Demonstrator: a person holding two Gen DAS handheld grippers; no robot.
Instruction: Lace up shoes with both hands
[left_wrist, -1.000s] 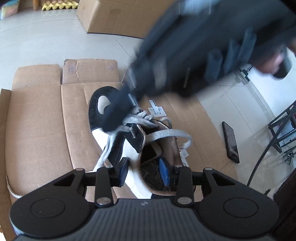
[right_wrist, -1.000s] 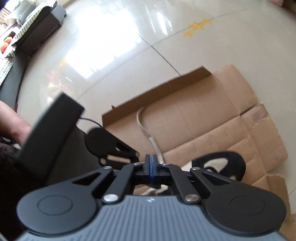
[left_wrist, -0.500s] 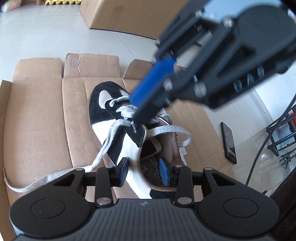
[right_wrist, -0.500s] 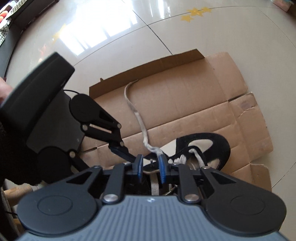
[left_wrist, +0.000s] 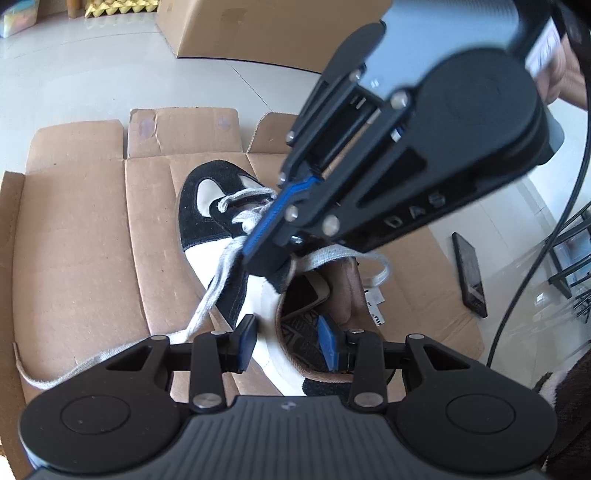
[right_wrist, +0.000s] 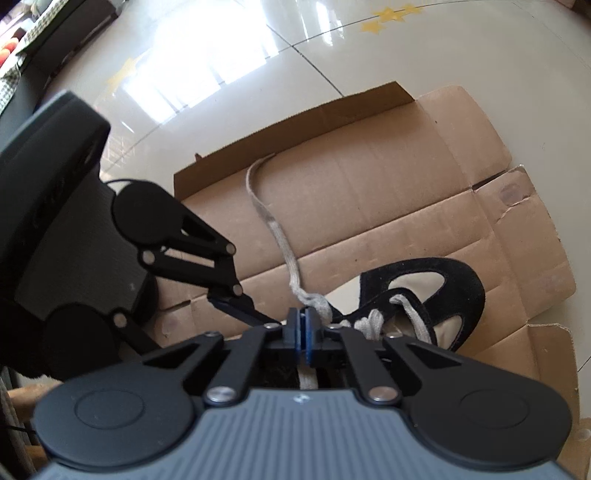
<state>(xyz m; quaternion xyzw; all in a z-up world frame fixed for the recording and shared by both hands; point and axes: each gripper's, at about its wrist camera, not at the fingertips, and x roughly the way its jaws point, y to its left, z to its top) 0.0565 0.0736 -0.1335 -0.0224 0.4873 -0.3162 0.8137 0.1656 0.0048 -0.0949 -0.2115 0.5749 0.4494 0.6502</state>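
Site: a black-and-white shoe (left_wrist: 207, 236) is lying on flattened cardboard (left_wrist: 74, 258) on the floor, toe toward 12 o'clock in the left wrist view. A dark phone (left_wrist: 469, 273) is lying on the floor at 3 o'clock, well apart from the work.

Left tool (left_wrist: 286, 345): the shoe's side wall at the heel opening is being pinched, with one pad on the white outer side and the other inside the opening. No shift from the earlier frames is being noted; the shoe is being held steady.

Right tool (right_wrist: 303, 334): it is being pointed steeply down over the upper eyelets. Half a second ago its pads were being held apart on either side of the lace (right_wrist: 284, 254); now they are being pressed together, and a strip of lace is being seen running between them. It is therefore being judged as pinched, though the contact itself is partly hidden by the tool.

Lace: the long free end is trailing across the cardboard toward 8 o'clock in the left view; a second length is looping beside the opening toward 3 o'clock.

Assessment: the grasp is being judged as newly made, so pulling or threading is being made possible. Several lower eyelets are already laced; the top ones are being judged unfinished. Slippage of the flat lace from the pads is being flagged as the main risk.
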